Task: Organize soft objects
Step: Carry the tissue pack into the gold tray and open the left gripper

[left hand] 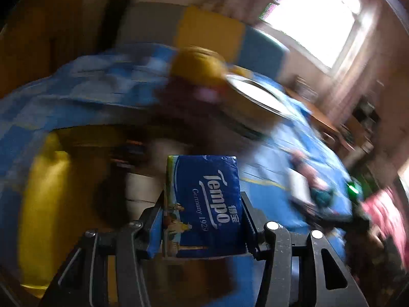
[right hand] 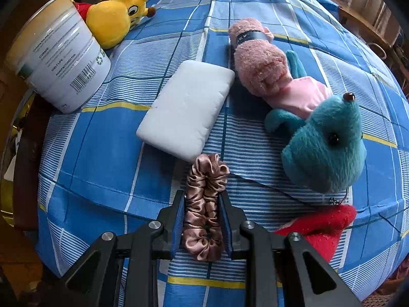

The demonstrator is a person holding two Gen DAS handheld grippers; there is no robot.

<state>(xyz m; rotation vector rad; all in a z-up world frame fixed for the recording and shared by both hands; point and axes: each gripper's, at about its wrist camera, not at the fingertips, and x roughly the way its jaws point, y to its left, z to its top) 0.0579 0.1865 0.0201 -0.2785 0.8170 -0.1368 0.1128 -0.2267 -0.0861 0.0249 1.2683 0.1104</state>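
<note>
My left gripper [left hand: 202,204] is shut on a blue Tempo tissue pack [left hand: 204,204] and holds it in the air; the view behind is blurred by motion. My right gripper [right hand: 202,204] is shut on a brown satin scrunchie [right hand: 204,204] just above the blue checked cloth [right hand: 102,153]. On the cloth lie a white foam pad [right hand: 186,110], a pink fuzzy roll [right hand: 258,61], a teal plush mouse [right hand: 324,140] with a pink body, a red felt piece [right hand: 322,227] and a yellow plush giraffe [right hand: 115,18].
A white tin can [right hand: 58,58] stands at the cloth's left edge beside the giraffe. In the left wrist view a blurred yellow container [left hand: 43,204] sits at the left, a bright window [left hand: 319,18] at upper right, and wooden furniture [left hand: 332,128] behind the bed.
</note>
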